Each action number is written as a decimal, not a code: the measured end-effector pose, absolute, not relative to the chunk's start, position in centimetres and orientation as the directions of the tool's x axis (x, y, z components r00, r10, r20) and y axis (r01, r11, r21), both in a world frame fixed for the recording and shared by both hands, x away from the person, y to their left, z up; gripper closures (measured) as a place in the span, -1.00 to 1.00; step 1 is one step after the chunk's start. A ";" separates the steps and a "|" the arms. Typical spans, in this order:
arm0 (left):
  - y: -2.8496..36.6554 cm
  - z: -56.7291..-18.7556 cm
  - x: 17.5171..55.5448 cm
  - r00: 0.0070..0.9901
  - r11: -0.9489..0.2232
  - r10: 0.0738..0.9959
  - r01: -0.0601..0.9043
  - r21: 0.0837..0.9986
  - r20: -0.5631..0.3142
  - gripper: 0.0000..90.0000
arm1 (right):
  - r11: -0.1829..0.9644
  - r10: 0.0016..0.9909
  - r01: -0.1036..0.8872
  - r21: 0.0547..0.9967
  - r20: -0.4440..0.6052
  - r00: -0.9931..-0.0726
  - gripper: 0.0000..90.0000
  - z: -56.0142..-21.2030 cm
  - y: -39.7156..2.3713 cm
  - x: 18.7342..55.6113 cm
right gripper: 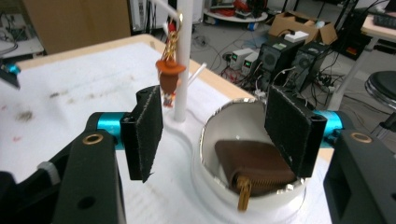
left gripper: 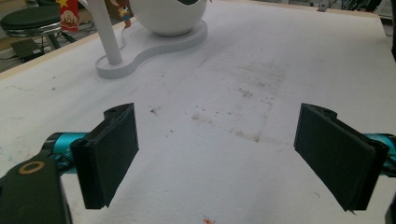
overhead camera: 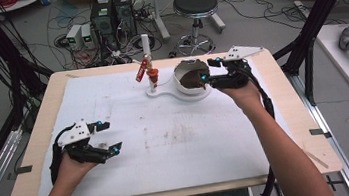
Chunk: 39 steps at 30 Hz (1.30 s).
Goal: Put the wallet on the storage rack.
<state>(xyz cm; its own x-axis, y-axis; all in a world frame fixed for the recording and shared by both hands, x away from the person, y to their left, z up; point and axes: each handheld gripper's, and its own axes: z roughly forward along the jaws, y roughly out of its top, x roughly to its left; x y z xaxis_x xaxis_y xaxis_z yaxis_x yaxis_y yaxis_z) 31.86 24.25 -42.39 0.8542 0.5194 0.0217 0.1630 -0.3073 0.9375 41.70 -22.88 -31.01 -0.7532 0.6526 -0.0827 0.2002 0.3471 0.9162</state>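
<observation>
- A brown wallet [right gripper: 254, 163] with a gold zipper pull [right gripper: 243, 193] is lying inside the white bowl [right gripper: 210, 140].
- An orange-brown figurine [right gripper: 169, 74] is hanging beside the bowl on a white post [right gripper: 184, 60].
- The white mat [overhead camera: 177, 138] before the bowl is showing brownish smudges.

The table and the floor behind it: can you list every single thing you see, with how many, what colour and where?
Table: one, pale wood under a stained white mat.
Stand: one, white, far middle of the mat, with a post.
Bowl: one, white, on the stand.
Pouch: one, brown with a zip, in the bowl.
Charm: one, orange-brown, hanging by the post.
Stool: one, black, floor beyond the table.
Computer boxes: two, black, floor.
Left claw: black, open, near left of the mat.
Right claw: black, open, at the bowl.
</observation>
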 end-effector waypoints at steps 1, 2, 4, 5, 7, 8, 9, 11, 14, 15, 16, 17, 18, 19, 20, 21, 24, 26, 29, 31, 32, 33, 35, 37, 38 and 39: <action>24.2 -42.4 31.9 0.854 -0.307 0.521 0.163 0.938 0.021 -0.70 | 0.342 0.653 0.196 0.919 -0.082 -0.753 -0.17 -31.2 -23.1 41.4; 24.2 -42.4 31.9 0.853 -0.303 0.521 0.165 0.939 0.018 -0.70 | 0.339 0.652 0.197 0.920 -0.078 -0.754 -0.17 -31.4 -23.3 41.2; 24.2 -42.4 32.0 0.855 -0.302 0.519 0.165 0.939 0.017 -0.70 | 0.334 0.649 0.198 0.921 -0.072 -0.757 -0.19 -31.6 -23.6 40.8; 24.1 -42.4 32.0 0.856 -0.306 0.517 0.164 0.938 0.019 -0.70 | 0.334 0.649 0.196 0.922 -0.074 -0.758 -0.19 -31.7 -23.8 40.6; 24.0 -42.4 32.0 0.855 -0.301 0.519 0.167 0.939 0.015 -0.70 | 0.325 0.650 0.202 0.924 -0.062 -0.758 -0.23 -31.9 -24.1 40.1; 24.0 -42.4 32.1 0.855 -0.304 0.518 0.167 0.938 0.016 -0.70 | 0.317 0.648 0.195 0.928 -0.061 -0.759 -0.25 -32.0 -24.3 39.8; 24.0 -42.4 32.1 0.855 -0.303 0.518 0.169 0.938 0.014 -0.70 | 0.314 0.647 0.190 0.930 -0.064 -0.759 -0.27 -32.1 -24.4 39.5; 24.0 -42.4 32.1 0.855 -0.303 0.518 0.170 0.938 0.013 -0.70 | 0.307 0.645 0.191 0.932 -0.056 -0.762 -0.30 -32.3 -24.6 39.0; 24.0 -42.4 32.1 0.854 -0.299 0.519 0.174 0.938 0.007 -0.70 | 0.305 0.639 0.185 0.934 -0.057 -0.767 -0.34 -32.8 -24.8 38.2; 24.0 -42.4 32.1 0.855 -0.300 0.519 0.174 0.938 0.007 -0.70 | 0.304 0.638 0.188 0.934 -0.053 -0.769 -0.35 -32.9 -24.9 38.0; 24.0 -42.4 32.1 0.855 -0.299 0.519 0.174 0.938 0.007 -0.70 | 0.303 0.638 0.182 0.935 -0.058 -0.768 -0.37 -33.1 -25.0 37.6; 24.0 -42.4 32.1 0.855 -0.298 0.519 0.172 0.939 0.008 -0.70 | 0.299 0.638 0.180 0.937 -0.056 -0.768 -0.38 -33.2 -25.1 37.4; 24.0 -42.4 32.1 0.855 -0.297 0.518 0.172 0.939 0.007 -0.70 | 0.293 0.637 0.180 0.939 -0.052 -0.769 -0.41 -33.3 -25.2 37.2; 24.0 -42.3 32.1 0.855 -0.295 0.518 0.172 0.940 0.006 -0.70 | 0.291 0.636 0.175 0.941 -0.053 -0.770 -0.42 -33.5 -25.4 37.0; 24.0 -42.3 32.1 0.855 -0.293 0.518 0.172 0.940 0.005 -0.70 | 0.290 0.638 0.181 0.940 -0.049 -0.768 -0.44 -33.6 -25.5 36.7; 24.0 -42.3 32.1 0.855 -0.293 0.518 0.172 0.940 0.005 -0.70 | 0.295 0.636 0.177 0.939 -0.055 -0.770 -0.45 -33.9 -25.6 36.5; 24.0 -42.3 32.1 0.855 -0.290 0.518 0.173 0.941 0.003 -0.70 | 0.291 0.636 0.177 0.940 -0.052 -0.770 -0.51 -34.6 -26.0 35.9; 24.0 -42.3 32.0 0.855 -0.289 0.518 0.172 0.942 0.003 -0.70 | 0.291 0.634 0.187 0.938 -0.043 -0.772 -0.53 -35.2 -26.0 35.6; 24.0 -42.3 32.0 0.857 -0.286 0.515 0.171 0.943 0.001 -0.70 | 0.303 0.627 0.190 0.934 -0.046 -0.778 -0.54 -36.1 -26.0 35.2; 23.9 -42.3 32.0 0.858 -0.288 0.514 0.169 0.943 0.003 -0.70 | 0.306 0.622 0.191 0.933 -0.044 -0.781 -0.54 -36.7 -25.9 35.0; 23.9 -42.4 32.0 0.858 -0.287 0.514 0.170 0.943 0.001 -0.70 | 0.306 0.620 0.201 0.931 -0.035 -0.784 -0.54 -36.9 -25.9 34.8; 23.9 -42.3 32.0 0.858 -0.287 0.513 0.170 0.943 0.002 -0.70 | 0.308 0.619 0.202 0.930 -0.034 -0.785 -0.55 -37.1 -25.8 34.8; 23.9 -42.3 32.0 0.858 -0.286 0.514 0.170 0.943 0.002 -0.70 | 0.316 0.617 0.211 0.925 -0.032 -0.786 -0.55 -37.5 -25.7 34.6; 24.0 -42.3 32.0 0.856 -0.282 0.518 0.172 0.944 -0.001 -0.70 | 0.323 0.612 0.211 0.923 -0.034 -0.790 -0.55 -37.8 -25.6 34.5; 24.0 -42.3 31.9 0.855 -0.279 0.518 0.173 0.945 -0.004 -0.70 | 0.324 0.611 0.215 0.921 -0.029 -0.791 -0.56 -38.1 -25.6 34.3; 24.0 -42.3 31.9 0.856 -0.280 0.516 0.172 0.945 -0.003 -0.70 | 0.324 0.610 0.217 0.921 -0.028 -0.792 -0.56 -38.3 -25.6 34.3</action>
